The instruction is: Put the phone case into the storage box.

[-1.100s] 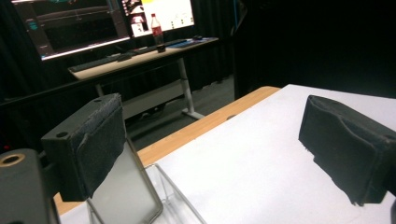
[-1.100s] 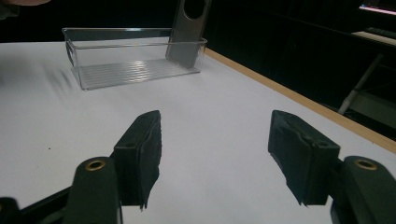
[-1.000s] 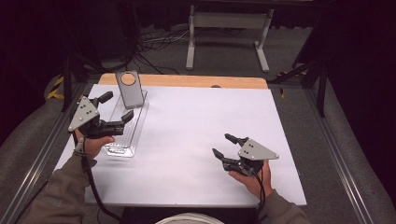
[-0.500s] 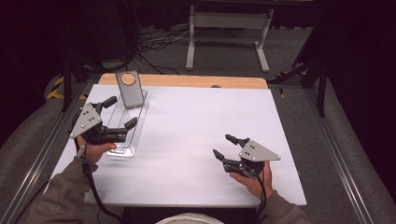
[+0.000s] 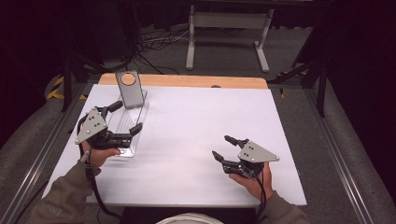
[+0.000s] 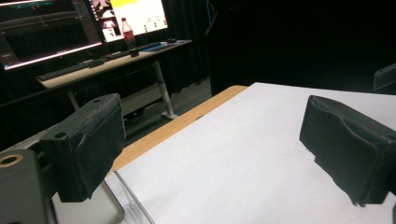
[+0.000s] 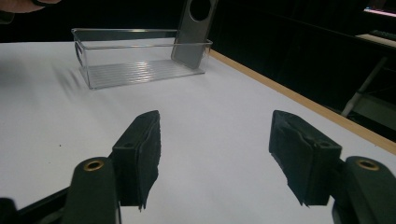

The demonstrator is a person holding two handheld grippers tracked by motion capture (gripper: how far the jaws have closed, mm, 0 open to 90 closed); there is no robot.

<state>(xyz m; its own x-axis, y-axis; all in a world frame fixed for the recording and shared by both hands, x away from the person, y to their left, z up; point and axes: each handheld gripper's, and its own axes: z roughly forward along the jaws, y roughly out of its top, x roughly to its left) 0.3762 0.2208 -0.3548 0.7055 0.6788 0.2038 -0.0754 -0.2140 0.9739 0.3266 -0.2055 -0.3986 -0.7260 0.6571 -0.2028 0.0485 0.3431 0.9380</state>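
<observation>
A clear plastic tray (image 5: 125, 122) lies on the white table (image 5: 196, 130) at the left. A grey plate with a round hole (image 5: 129, 88) leans up at its far end. My left gripper (image 5: 127, 116) hovers over the tray's near half, open with nothing between its jaws. In the left gripper view the left gripper (image 6: 210, 144) looks across the table, with the tray's corner (image 6: 116, 205) just below. My right gripper (image 5: 222, 146) rests low at the near right, open and holding nothing. In the right gripper view the right gripper (image 7: 215, 154) faces the tray (image 7: 140, 60) and the grey plate (image 7: 196, 28).
A wooden strip (image 5: 187, 80) runs along the table's far edge, with a metal stand (image 5: 226, 32) on the floor beyond. A desk with monitors and a bottle (image 6: 128, 35) stands off to the side. Metal rails (image 5: 345, 168) flank the table.
My left gripper has drifted slightly nearer and to the right over the tray, jaws still wide apart. The right gripper has not moved.
</observation>
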